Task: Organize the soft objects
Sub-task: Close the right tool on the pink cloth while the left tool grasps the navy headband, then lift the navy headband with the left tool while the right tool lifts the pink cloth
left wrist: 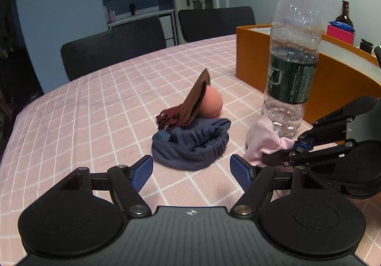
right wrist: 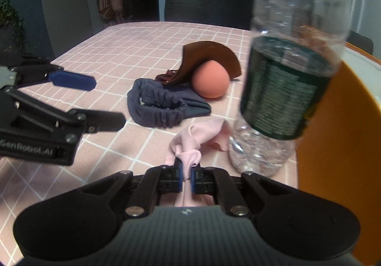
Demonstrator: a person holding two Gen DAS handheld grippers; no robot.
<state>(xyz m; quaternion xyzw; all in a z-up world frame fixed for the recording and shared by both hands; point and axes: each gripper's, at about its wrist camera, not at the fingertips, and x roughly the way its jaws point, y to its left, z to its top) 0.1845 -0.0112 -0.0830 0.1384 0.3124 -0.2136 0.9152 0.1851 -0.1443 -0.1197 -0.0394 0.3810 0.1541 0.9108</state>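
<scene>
One pink cloth [right wrist: 197, 137], one navy headband [right wrist: 164, 106], one peach sponge [right wrist: 210, 80] and one water bottle [right wrist: 285, 90] are on the desk [right wrist: 133, 51]. The right gripper [right wrist: 187, 174] is closed on the pink cloth; the left gripper [left wrist: 191, 170] is wide open, holding nothing.

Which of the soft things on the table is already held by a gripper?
The pink cloth beside the water bottle: the right gripper is shut on it. The navy cloth and peach ball lie untouched.

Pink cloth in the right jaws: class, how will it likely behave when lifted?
The pink cloth looks floppy: it bunches where the right gripper pinches it. It probably drapes and trails, and may brush the nearby water bottle.
</scene>
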